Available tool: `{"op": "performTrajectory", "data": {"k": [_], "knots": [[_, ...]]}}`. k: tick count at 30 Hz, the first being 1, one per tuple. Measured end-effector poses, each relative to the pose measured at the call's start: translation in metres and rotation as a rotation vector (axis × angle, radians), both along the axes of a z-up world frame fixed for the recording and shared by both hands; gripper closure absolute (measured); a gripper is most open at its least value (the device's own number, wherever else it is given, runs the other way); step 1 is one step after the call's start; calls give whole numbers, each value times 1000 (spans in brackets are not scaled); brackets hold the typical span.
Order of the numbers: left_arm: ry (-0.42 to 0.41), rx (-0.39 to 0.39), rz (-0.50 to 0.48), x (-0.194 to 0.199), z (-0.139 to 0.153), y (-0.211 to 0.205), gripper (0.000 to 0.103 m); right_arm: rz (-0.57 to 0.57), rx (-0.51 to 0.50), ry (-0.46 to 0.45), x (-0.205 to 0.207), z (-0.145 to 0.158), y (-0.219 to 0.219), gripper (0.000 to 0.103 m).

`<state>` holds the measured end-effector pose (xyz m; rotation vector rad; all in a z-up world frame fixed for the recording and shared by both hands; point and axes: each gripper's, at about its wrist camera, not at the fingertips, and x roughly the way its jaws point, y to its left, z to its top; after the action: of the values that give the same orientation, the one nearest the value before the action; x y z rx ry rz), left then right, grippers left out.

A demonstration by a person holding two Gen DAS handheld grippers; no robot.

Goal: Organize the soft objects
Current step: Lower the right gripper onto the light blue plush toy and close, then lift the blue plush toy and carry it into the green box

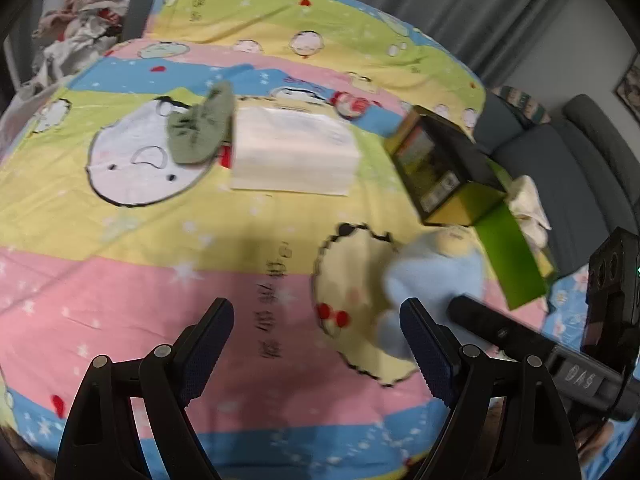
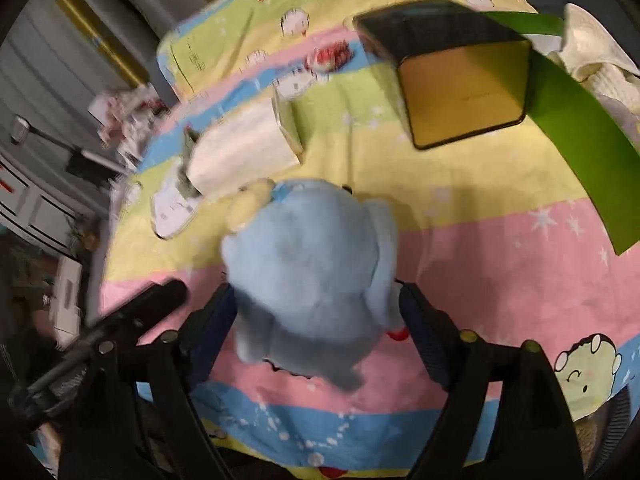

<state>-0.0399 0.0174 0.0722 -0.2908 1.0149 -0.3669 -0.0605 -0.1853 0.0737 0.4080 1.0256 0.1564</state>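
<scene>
A light blue plush toy (image 2: 312,280) with a pale yellow part lies on the striped cartoon bedsheet (image 2: 500,272). My right gripper (image 2: 318,292) stands open around it, one finger on each side, and a thin gap shows at the right pad. In the left wrist view the plush (image 1: 432,276) is at the lower right, with a finger of the right gripper (image 1: 500,332) beside it. My left gripper (image 1: 318,308) is open over the pink stripe with nothing between its fingers. Farther back lie a green cloth (image 1: 200,128) and a folded white cloth (image 1: 292,152).
A dark box (image 1: 440,168) with a yellow side and an open green flap (image 1: 512,256) stands at the bed's right. A cream cloth (image 1: 528,204) lies behind it. Crumpled clothes (image 1: 80,24) are piled at the far left, and a grey sofa (image 1: 560,152) sits past the right edge.
</scene>
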Motion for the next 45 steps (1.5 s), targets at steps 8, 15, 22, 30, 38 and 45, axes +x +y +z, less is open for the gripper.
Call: {"op": "performTrajectory", "data": {"k": [8, 15, 22, 30, 38, 45], "knots": [[-13, -18, -107, 1, 4, -39, 18, -36, 108, -51, 6, 9, -36, 14], [41, -31, -136, 14, -11, -67, 18, 71, 158, 41, 41, -17, -24, 14], [-20, -121, -182, 17, -2, -91, 43, 80, 342, 58, 47, -35, -37, 36], [-193, -192, -393, 29, 52, -162, 43, -100, 283, -130, 29, 30, -102, 37], [-383, -317, -599, 54, 99, -259, 43, -344, 197, -364, 20, 97, -199, 37], [-357, -318, -687, 89, 78, -333, 43, -595, 34, -420, 16, 90, -256, 39]]}}
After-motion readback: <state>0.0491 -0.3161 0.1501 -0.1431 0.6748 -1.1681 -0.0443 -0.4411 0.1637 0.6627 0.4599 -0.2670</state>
